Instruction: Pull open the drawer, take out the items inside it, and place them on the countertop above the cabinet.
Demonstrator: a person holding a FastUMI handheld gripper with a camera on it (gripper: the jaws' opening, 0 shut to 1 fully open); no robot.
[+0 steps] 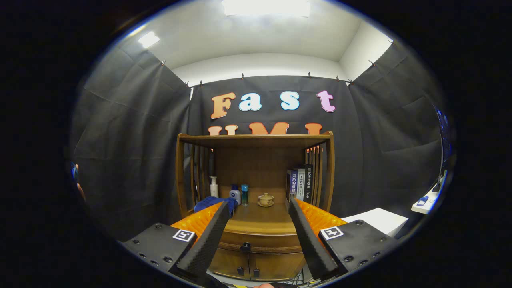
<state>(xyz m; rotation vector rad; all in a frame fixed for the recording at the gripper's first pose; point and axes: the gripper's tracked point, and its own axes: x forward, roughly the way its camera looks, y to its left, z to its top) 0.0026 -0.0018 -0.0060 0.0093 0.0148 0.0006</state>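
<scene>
Wooden cabinet, drawer (pixel 260 240) closed, small dark knob, lower centre of frame.
Surface (pixel 260 220) above: bottles, teacup, books, blue cloth (pixel 210 203). Claw (pixel 259 212) wide open, empty.

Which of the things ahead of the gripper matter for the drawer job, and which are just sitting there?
For the job:
drawer, shut, its knob between the fingers
countertop above it
gripper, open, holding nothing

Just lying about:
blue cloth
white pump bottle
small bottles
lidded cup
books
lower cabinet doors
</scene>
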